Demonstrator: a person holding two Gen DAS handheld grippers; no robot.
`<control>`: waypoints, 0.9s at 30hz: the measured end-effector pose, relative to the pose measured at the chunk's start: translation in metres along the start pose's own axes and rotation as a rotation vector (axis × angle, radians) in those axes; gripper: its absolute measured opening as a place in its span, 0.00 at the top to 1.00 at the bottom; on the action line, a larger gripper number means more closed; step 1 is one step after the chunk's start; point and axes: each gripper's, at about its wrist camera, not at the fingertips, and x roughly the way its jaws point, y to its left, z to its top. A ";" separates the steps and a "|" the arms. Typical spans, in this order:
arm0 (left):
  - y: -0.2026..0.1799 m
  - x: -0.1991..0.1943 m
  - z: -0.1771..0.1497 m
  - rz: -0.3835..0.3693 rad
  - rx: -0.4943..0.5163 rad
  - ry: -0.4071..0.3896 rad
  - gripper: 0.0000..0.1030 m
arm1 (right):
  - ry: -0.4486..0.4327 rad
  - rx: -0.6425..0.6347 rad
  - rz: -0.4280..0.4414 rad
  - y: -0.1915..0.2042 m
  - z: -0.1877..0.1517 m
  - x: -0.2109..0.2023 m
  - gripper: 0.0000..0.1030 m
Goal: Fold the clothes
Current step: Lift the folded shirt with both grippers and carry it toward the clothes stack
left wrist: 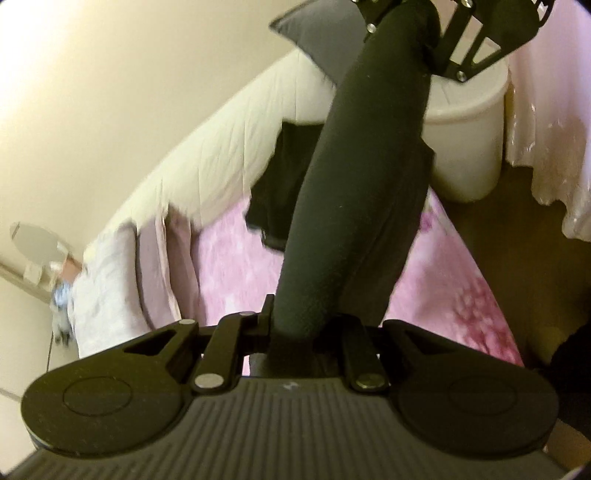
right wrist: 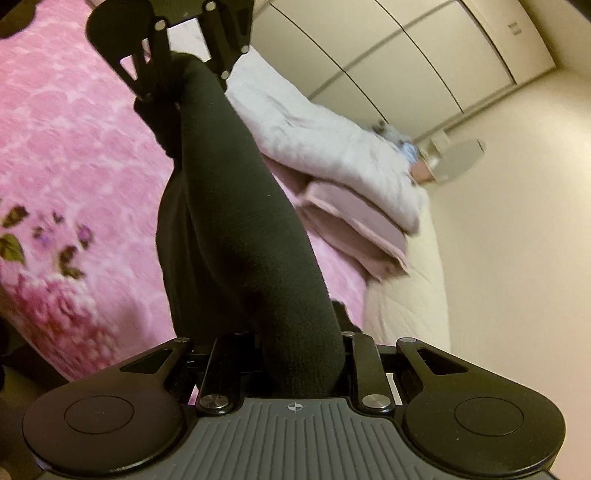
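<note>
A long black garment (left wrist: 354, 184) hangs stretched in the air between my two grippers, above the bed. In the left wrist view it rises from my left gripper (left wrist: 291, 332), which is shut on one end, to my right gripper (left wrist: 417, 26) at the top. The right wrist view has the same black garment (right wrist: 240, 221) running from my right gripper (right wrist: 303, 369), shut on its near end, up to my left gripper (right wrist: 181, 62). Cloth hides the fingertips of both. More black cloth (left wrist: 280, 184) shows behind the band; I cannot tell if it hangs or lies on the bed.
Below lies a pink flowered bedspread (right wrist: 74, 147) with a cream quilted edge (left wrist: 221, 147). Folded white and pink bedding (right wrist: 332, 155) is stacked at the side. A grey pillow (left wrist: 314, 33), a white round bin (left wrist: 469, 129) on brown floor (left wrist: 498, 229) and wardrobe doors (right wrist: 406, 55) surround the bed.
</note>
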 end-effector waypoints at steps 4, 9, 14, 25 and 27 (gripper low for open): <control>0.019 0.015 0.028 -0.008 0.029 -0.096 0.88 | 0.068 0.016 -0.048 -0.024 -0.015 -0.005 0.80; 0.033 0.053 0.073 -0.039 0.082 -0.170 0.88 | 0.139 0.055 -0.108 -0.060 -0.043 0.001 0.80; 0.063 0.108 0.118 -0.040 0.087 -0.188 0.88 | 0.149 0.076 -0.111 -0.110 -0.079 0.033 0.79; 0.156 0.300 0.228 0.113 0.007 -0.040 0.88 | 0.021 -0.041 -0.091 -0.283 -0.182 0.214 0.79; 0.163 0.328 0.234 0.158 -0.003 -0.026 0.88 | -0.019 -0.074 -0.126 -0.303 -0.192 0.242 0.79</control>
